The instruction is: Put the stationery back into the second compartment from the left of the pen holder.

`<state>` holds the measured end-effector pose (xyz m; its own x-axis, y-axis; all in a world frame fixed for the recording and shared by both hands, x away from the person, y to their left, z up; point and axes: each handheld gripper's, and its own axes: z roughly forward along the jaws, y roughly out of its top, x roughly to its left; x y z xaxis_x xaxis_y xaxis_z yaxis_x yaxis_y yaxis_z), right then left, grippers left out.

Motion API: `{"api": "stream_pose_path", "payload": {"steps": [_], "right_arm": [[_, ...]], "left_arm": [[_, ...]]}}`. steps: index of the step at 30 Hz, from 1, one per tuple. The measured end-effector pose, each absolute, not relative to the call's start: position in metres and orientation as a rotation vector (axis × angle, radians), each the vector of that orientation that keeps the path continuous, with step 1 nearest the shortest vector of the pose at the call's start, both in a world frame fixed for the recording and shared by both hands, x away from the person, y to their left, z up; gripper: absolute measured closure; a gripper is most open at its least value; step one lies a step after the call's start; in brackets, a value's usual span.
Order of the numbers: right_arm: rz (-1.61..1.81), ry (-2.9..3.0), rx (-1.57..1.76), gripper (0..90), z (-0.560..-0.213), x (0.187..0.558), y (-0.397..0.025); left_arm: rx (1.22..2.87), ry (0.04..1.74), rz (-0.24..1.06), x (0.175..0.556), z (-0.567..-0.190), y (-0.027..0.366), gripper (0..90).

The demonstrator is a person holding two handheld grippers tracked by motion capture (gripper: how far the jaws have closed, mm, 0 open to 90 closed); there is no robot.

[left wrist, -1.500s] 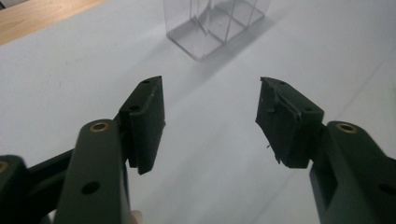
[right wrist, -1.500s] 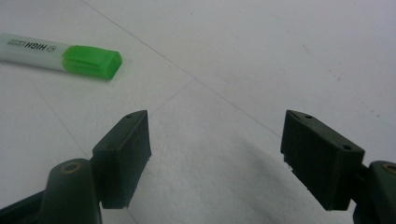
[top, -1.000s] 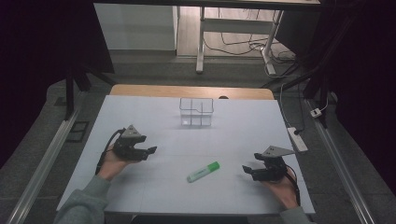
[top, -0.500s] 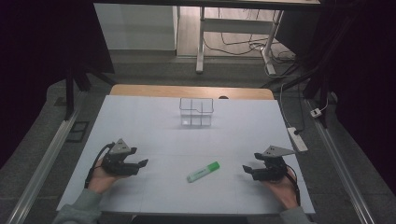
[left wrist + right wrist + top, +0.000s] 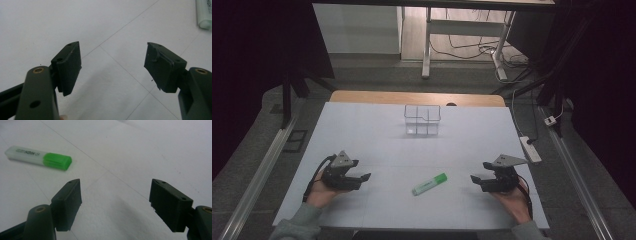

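Note:
A green highlighter (image 5: 429, 184) with a pale body and green cap lies flat on the white table (image 5: 377, 135), between the two hands. It also shows as the highlighter (image 5: 38, 158) at the upper left of the right gripper view, and its pale end (image 5: 204, 13) at the top right corner of the left gripper view. My left gripper (image 5: 364, 177) rests low at the table's front left, open, nothing between its jaws (image 5: 113, 67). My right gripper (image 5: 475, 179) sits at the front right, open and empty (image 5: 115, 202), pointing toward the highlighter.
A clear plastic divided box (image 5: 422, 120) stands at the middle back of the table. A wooden edge (image 5: 362, 96) runs behind the white surface. A power strip (image 5: 531, 148) lies off the table's right side, with cables on the floor beyond.
My left gripper has drawn back toward the front left edge of the table and lower. The right gripper and the highlighter have stayed put.

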<state>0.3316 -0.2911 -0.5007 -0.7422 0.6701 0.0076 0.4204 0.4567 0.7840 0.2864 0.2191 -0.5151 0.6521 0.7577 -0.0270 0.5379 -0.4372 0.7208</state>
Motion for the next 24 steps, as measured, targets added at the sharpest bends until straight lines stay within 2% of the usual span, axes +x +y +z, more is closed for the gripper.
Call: {"api": "stream_pose_path", "payload": {"steps": [16,24], "right_arm": [[1.109,2.488,0.929,27.8,-0.485,0.351,-0.261],[1.097,2.54,0.919,34.0,-0.478,0.369,-0.235]], "left_arm": [[2.152,0.996,0.391,0.286,-0.516,0.218,28.4],[2.153,0.989,0.391,0.286,-0.515,0.216,27.8]]}}
